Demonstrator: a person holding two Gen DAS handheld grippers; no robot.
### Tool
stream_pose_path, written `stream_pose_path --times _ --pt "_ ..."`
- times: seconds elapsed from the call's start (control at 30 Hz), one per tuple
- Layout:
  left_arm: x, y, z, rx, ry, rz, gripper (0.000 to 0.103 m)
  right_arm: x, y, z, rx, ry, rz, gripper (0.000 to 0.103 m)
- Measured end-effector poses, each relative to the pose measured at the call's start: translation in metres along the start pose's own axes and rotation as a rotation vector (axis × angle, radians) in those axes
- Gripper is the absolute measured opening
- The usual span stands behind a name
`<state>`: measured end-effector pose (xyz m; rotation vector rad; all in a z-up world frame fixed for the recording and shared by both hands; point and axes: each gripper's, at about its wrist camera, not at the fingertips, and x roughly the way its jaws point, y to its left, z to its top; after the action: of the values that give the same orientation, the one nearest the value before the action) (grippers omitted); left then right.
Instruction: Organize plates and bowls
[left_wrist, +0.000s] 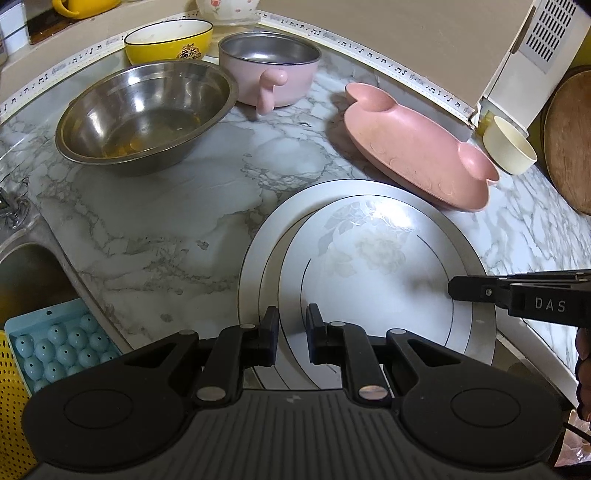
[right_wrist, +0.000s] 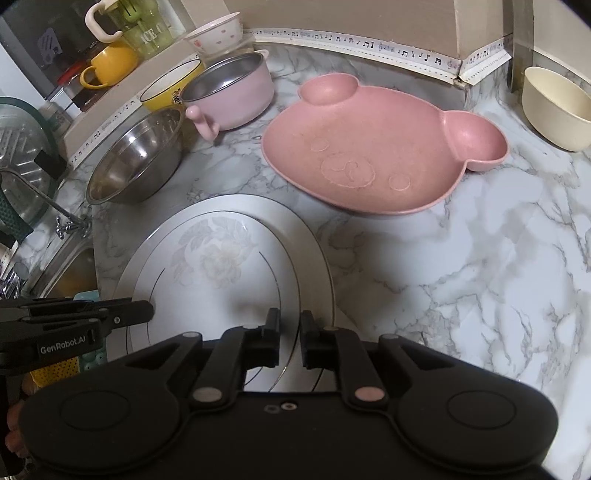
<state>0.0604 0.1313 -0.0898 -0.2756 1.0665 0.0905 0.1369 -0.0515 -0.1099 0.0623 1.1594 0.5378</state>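
Since both grippers sit over the stack, we read it so:
floral plate (left_wrist: 376, 273): on the grey plate (left_wrist: 255, 266), shifted toward 3 o'clock; glazed, stiff, slippery, chips easily.
grip: rim at 6 o'clock, pinch thin edge.
left gripper (left_wrist: 292, 336): jaws apart, holding nothing.
right gripper (right_wrist: 289, 339): jaws narrowly apart, holding nothing.
pink bear plate (right_wrist: 373, 147): 1 o'clock, looks light.
steel bowl (left_wrist: 147, 114): 11 o'clock.

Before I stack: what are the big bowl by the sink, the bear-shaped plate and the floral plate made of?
Big bowl: looks like stainless steel, polished, with mirror-like reflections inside. Bear-shaped plate: matte pink, faintly speckled, probably plastic or a fibre composite. Floral plate: glossy white with a glare spot and a thin dark ring, likely glazed ceramic, though melamine can't be excluded.
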Motion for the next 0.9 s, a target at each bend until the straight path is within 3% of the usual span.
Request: stream_pose_path --times 0.33,0.7,0.9 --pt "0.000 -0.002 0.005 0.045 0.051 0.007 0.014 0.002 0.006 0.005 0.011 0.025 -0.038 0.012" --pt "-0.009 0.001 0.002 0.066 0.040 0.004 0.014 0.003 0.007 0.004 -0.006 0.028 -0.050 0.010" --pt "-0.022 0.001 0.001 0.076 0.006 0.017 0.014 -0.007 0.009 0.002 -0.021 0.008 -0.041 0.020"
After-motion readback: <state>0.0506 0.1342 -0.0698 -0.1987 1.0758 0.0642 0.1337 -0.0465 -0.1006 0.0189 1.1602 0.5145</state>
